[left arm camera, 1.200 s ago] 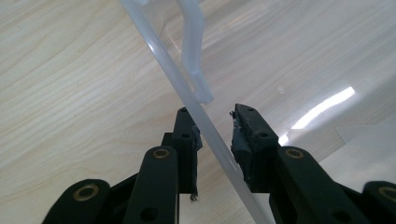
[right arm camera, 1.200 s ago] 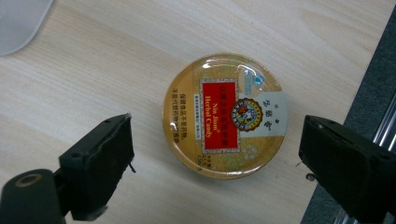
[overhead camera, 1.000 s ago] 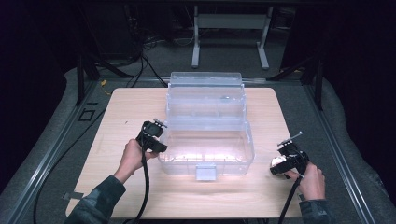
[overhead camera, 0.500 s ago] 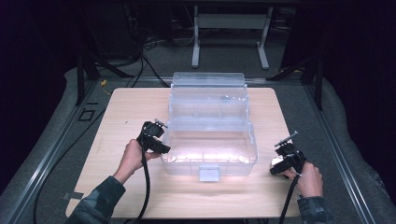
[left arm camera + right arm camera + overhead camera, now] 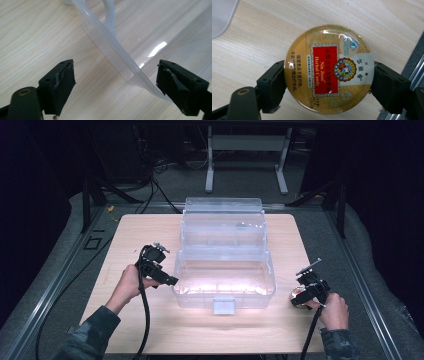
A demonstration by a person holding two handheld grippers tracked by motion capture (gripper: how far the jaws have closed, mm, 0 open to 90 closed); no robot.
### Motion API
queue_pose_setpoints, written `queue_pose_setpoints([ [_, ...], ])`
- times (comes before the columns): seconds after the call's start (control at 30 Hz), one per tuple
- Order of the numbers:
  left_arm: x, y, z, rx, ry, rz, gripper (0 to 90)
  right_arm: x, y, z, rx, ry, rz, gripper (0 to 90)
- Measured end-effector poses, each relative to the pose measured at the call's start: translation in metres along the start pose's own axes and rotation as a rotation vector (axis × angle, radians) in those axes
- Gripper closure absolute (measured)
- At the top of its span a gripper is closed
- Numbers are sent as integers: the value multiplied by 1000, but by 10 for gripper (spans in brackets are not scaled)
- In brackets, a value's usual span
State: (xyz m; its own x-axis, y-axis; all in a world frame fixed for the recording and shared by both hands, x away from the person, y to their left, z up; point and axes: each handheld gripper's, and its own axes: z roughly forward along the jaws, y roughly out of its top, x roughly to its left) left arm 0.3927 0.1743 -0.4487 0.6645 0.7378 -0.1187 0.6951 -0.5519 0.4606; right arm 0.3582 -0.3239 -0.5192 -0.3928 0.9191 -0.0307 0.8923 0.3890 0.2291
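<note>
A clear plastic box (image 5: 250, 297) stands in the middle of the wooden table, its lid (image 5: 222, 222) folded back. My left gripper (image 5: 169, 280) hovers at the box's left side. In the left gripper view its jaws have just been opening and stand wide apart (image 5: 116, 83), with the box's rim (image 5: 112, 52) running between them untouched. By the table's right edge my right gripper (image 5: 298, 300) has been closing on a round gold candy tin (image 5: 296, 295). In the right gripper view both pads (image 5: 274, 85) rest against the sides of the tin (image 5: 328, 67), which lies flat on the wood.
The table (image 5: 140, 235) has bare wood to the left and in front of the box. A metal rail (image 5: 412, 67) runs just beyond the tin along the table's right side. Dark floor, cables and a stand's legs (image 5: 245, 165) lie behind the table.
The left gripper's jaws have spread off the box's left rim and the hand has drawn slightly up and left. The right gripper's jaws have narrowed onto the tin.
</note>
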Motion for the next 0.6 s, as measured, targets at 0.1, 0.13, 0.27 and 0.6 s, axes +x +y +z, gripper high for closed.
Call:
queue_pose_setpoints([
  [0.1,4,-2,-4,-4,-8,-6,111,1,1,-9,-9,7,-6,201],
  [0.13,5,-3,-6,-3,-13,-4,100,1,2,-11,-11,-2,-6,201],
  [0.27,7,-5,-12,-5,-5,6,66,4,4,-22,-18,-31,-18,201],
  [0.6,27,-17,-17,-6,19,-30,3,15,14,-51,-47,23,-72,202],
])
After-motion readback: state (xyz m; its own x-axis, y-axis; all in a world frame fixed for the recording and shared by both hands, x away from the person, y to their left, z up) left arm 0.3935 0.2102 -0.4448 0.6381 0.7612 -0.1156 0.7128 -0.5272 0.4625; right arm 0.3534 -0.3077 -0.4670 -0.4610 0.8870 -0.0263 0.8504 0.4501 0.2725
